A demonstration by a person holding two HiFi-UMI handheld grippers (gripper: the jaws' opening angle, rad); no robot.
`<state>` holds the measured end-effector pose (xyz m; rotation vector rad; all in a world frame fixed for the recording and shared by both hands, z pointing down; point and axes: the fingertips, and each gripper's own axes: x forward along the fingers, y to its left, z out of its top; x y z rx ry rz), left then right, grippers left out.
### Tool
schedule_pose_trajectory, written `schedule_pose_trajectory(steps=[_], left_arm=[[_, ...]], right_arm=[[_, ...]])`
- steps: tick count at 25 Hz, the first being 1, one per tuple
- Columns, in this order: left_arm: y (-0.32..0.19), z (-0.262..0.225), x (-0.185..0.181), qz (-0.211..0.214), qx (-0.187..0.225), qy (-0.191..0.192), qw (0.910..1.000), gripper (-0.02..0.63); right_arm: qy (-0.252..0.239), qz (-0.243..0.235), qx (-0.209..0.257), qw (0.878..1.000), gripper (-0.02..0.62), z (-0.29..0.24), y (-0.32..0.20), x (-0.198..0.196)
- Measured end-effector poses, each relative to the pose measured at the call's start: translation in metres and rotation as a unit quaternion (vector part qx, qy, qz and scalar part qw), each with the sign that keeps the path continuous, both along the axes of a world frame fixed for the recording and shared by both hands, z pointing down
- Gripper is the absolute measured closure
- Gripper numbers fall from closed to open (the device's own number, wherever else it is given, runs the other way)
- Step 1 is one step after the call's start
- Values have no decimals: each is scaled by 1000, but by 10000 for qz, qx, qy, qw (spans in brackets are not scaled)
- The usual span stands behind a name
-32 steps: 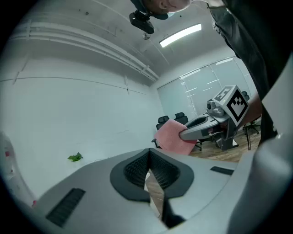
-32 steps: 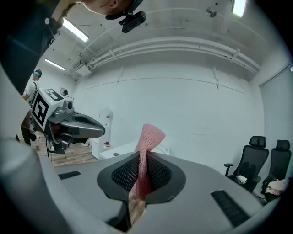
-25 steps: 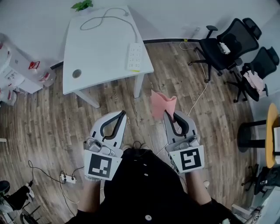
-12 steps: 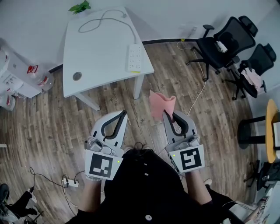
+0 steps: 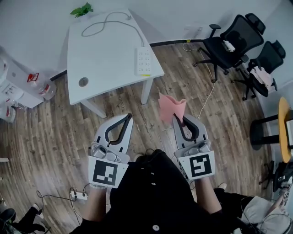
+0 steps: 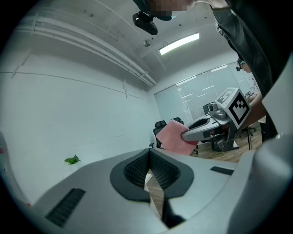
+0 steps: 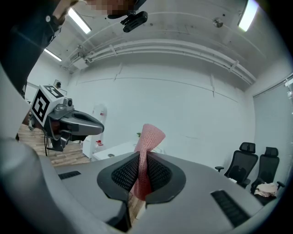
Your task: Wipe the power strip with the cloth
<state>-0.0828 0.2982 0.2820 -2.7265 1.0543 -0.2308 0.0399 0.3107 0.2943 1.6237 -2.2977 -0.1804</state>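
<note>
A white power strip (image 5: 144,61) lies near the right edge of a white table (image 5: 105,59), its cord (image 5: 110,20) looping toward the far side. My right gripper (image 5: 179,119) is shut on a pink cloth (image 5: 170,107), which sticks up between its jaws (image 7: 147,151). My left gripper (image 5: 127,119) is shut with nothing in it; its pads (image 6: 149,171) meet. Both grippers hover over the wooden floor, well short of the table. From the left gripper view the cloth (image 6: 174,137) and right gripper show at the right.
Black office chairs (image 5: 229,41) stand at the right. A small plant (image 5: 81,9) sits at the table's far corner. White appliances (image 5: 13,87) stand at the left. Another power strip (image 5: 80,195) with cables lies on the floor behind me. A round yellow table edge (image 5: 284,132) is far right.
The table and power strip have drifted slightly right and nearer in the head view as I moved. Both grippers keep their hold and pose.
</note>
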Motion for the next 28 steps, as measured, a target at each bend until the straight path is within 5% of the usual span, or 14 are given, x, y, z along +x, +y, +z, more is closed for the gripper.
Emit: schedule_pose_trajectory(steps=[15,28], left_arm=[[-19,-8,0,11,281,84,9996,595],[-137,-5,36,-430,282,-1,9987,595]], right_arm=[[-90,100,81,9999,538,6,-29,9],[-58,-451,41,9990,538,10,-166,43]])
